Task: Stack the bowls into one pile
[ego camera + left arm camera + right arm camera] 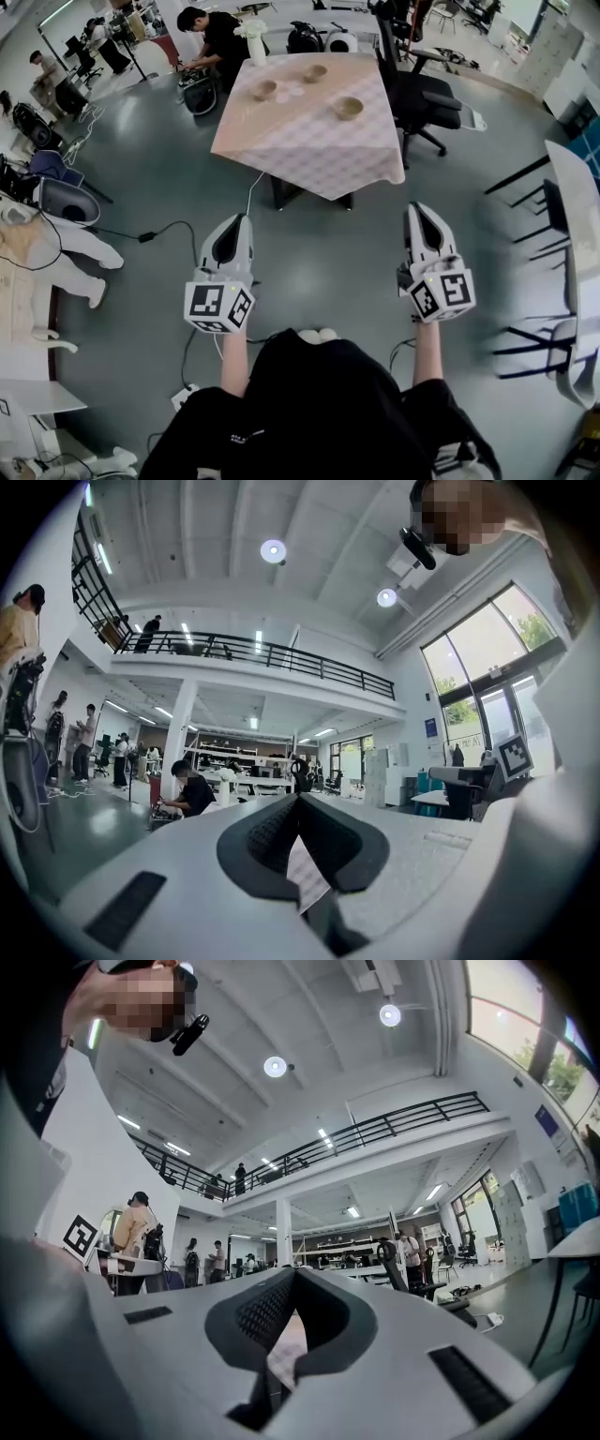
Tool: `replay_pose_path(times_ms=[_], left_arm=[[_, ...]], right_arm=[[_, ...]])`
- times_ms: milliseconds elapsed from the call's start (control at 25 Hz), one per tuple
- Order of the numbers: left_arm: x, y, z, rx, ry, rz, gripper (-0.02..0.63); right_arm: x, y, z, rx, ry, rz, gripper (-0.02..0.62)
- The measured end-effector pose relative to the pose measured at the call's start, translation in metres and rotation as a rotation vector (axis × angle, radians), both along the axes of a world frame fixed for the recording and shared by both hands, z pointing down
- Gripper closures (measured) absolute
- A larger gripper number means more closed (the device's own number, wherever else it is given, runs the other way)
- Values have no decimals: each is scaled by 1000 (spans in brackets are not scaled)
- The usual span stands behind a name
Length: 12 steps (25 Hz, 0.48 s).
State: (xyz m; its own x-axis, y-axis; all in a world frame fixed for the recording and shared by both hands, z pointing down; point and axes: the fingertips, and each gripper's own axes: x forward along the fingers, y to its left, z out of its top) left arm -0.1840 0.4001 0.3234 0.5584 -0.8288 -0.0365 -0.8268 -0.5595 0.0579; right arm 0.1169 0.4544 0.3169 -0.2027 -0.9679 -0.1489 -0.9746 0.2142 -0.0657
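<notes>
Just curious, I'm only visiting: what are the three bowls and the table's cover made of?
The bowls look like matte tan wood, though too small to be sure. The cover looks like soft cloth, pale checked, draping down at the edges.

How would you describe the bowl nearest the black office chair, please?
Look straight ahead to the table with the pale checked cloth. This bowl sits alone near its right edge, closest to the black office chair, while the other bowls lie further left.
</notes>
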Motion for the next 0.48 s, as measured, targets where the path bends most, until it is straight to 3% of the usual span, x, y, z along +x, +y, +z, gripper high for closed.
replay_pose_path(times_ms=[480], left_arm=[[0, -31, 14, -42, -24, -37, 609]], right_arm=[[5, -47, 18, -38, -21, -25, 603]])
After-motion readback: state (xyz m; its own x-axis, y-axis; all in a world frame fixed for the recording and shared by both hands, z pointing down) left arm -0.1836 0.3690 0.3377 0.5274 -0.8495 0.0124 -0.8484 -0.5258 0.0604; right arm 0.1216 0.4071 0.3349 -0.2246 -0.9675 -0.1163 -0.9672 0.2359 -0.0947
